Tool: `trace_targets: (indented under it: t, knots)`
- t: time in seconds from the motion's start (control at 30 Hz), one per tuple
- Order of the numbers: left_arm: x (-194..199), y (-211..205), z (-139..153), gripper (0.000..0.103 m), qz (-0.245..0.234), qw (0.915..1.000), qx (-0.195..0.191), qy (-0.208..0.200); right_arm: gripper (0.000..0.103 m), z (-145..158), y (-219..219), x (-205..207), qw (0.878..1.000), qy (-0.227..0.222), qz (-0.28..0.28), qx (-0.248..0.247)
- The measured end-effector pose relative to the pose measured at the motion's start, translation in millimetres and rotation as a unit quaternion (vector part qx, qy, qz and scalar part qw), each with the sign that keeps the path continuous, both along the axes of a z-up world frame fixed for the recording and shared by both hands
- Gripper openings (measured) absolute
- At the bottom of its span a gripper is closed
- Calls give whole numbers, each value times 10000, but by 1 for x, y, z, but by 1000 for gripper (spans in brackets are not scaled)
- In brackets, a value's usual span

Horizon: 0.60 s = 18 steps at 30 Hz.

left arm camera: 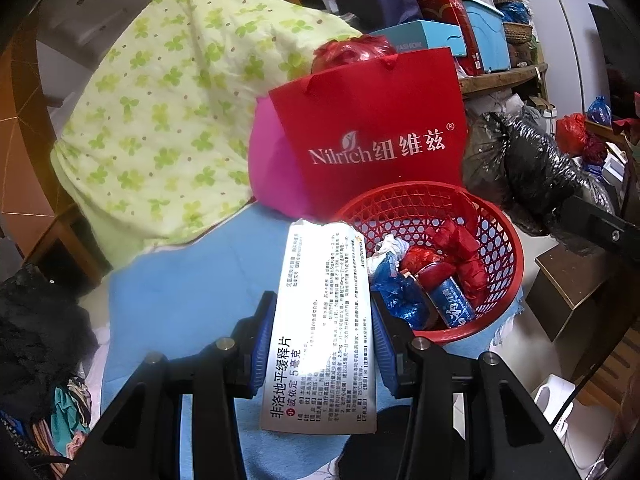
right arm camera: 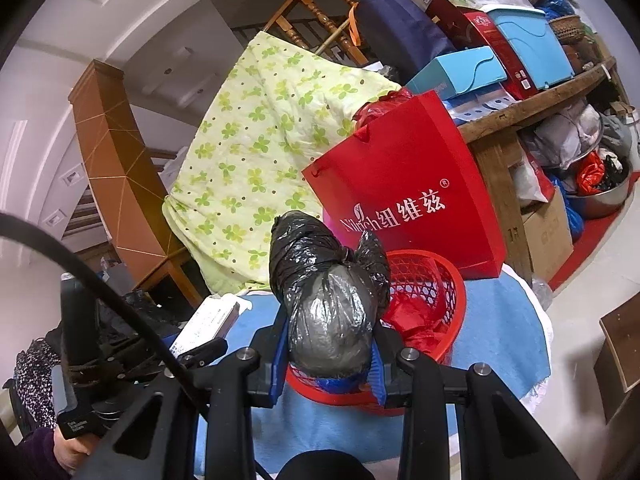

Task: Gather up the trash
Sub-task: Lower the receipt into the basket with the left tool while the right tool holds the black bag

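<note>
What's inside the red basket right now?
In the red basket: crumpled red plastic wrappers, a blue plastic bag, white crumpled paper and a blue-labelled packet. Anything beneath that pile is covered; the white medicine box hides the basket's left edge.

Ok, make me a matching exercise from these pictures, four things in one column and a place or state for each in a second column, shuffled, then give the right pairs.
Things:
1. white medicine box
2. knotted black plastic bag
3. red mesh basket
4. red paper bag

Places or states:
A. stands upright behind the basket
B. clamped in the right claw
C. sits on the blue cloth, holding red and blue wrappers
D. clamped in the left claw

Pairs: 1-D, 2-B, 3-C, 4-A
</note>
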State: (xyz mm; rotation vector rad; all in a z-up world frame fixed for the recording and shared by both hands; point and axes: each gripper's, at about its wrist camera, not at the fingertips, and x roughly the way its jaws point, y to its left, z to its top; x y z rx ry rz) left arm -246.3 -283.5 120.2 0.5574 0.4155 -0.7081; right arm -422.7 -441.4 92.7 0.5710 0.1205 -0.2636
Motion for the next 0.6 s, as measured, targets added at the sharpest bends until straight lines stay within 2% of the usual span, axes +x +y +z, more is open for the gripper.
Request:
trace_targets:
  t: [0.17, 0.4, 0.6]
  knots:
    - [1, -3, -1, 47, -121, 9999, -4, 14, 35, -5, 0, 0, 9999, 57, -16, 88]
    - [16, -5, 4, 47, -359, 9981, -271, 426, 35, -12, -12, -3, 9996, 112, -185, 202]
    - [19, -20, 8, 47, -529, 9969, -346, 470, 35, -16, -24, -9, 9986, 85, -345, 395]
